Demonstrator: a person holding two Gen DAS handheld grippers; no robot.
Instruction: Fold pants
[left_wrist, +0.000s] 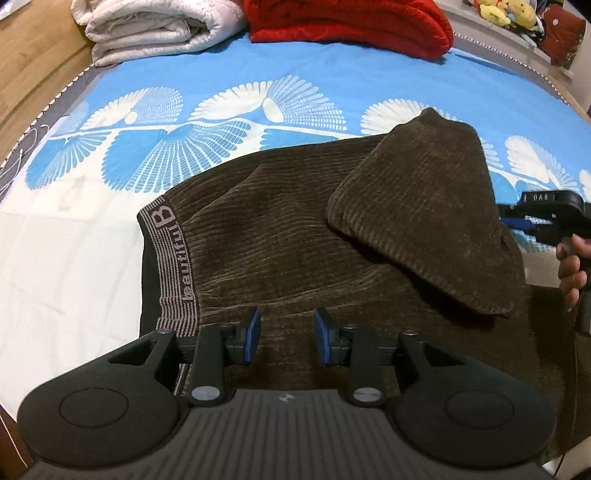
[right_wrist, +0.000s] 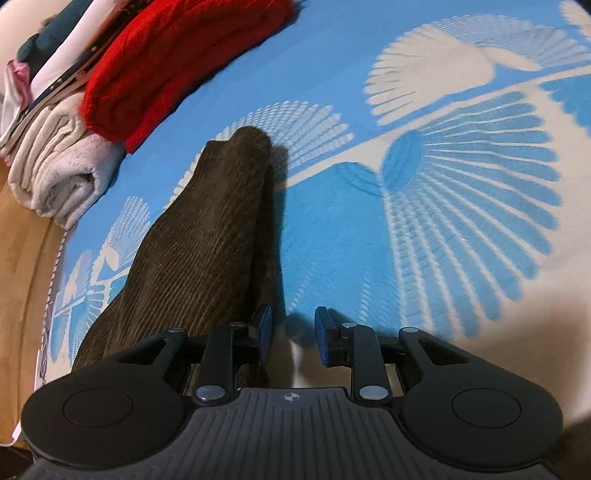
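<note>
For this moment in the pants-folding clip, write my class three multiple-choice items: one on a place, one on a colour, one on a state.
1. Where does the folded-over leg end lie?
A. on the pants
B. on the red blanket
C. on the floor

2. What colour is the blanket beside the white quilt?
A. green
B. red
C. yellow

3. How does the left tool stand?
A. shut on the waistband
B. shut on the quilt
C. open, holding nothing

Answers:
1 A, the leg end rests across the brown pants.
2 B, it is bright red at the far end of the bed.
3 C, its blue pads are apart over the fabric, with nothing between them.
</note>
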